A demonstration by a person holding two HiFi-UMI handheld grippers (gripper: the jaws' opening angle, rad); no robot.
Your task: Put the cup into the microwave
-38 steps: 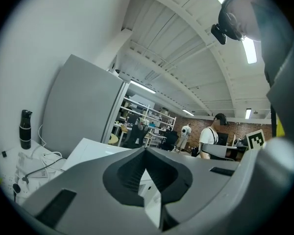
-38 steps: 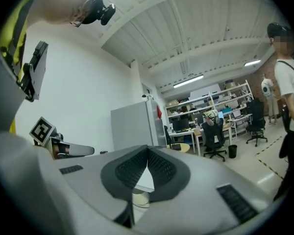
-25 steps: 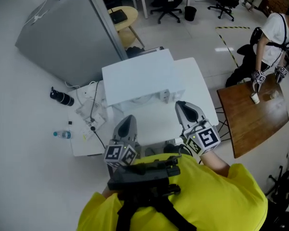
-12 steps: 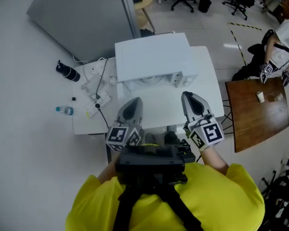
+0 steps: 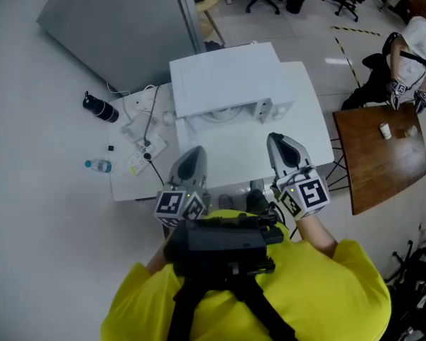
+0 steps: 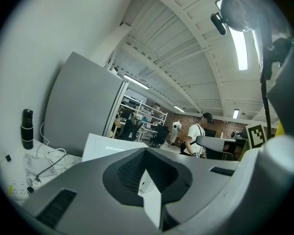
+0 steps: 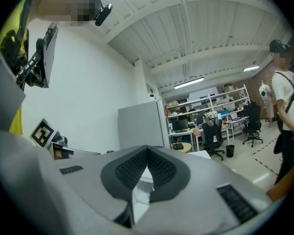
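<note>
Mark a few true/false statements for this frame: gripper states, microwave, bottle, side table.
1. The left hand-held gripper has its jaws together with nothing between them. True.
2. The right hand-held gripper is closed on a cup. False: its jaws are shut on nothing.
3. The white microwave stands on the white table. True.
4. In the head view, the black bottle lies to the right of the microwave. False: it lies to the left, near the cables.
5. In the head view, a brown wooden table stands to the right of the white table. True.
</note>
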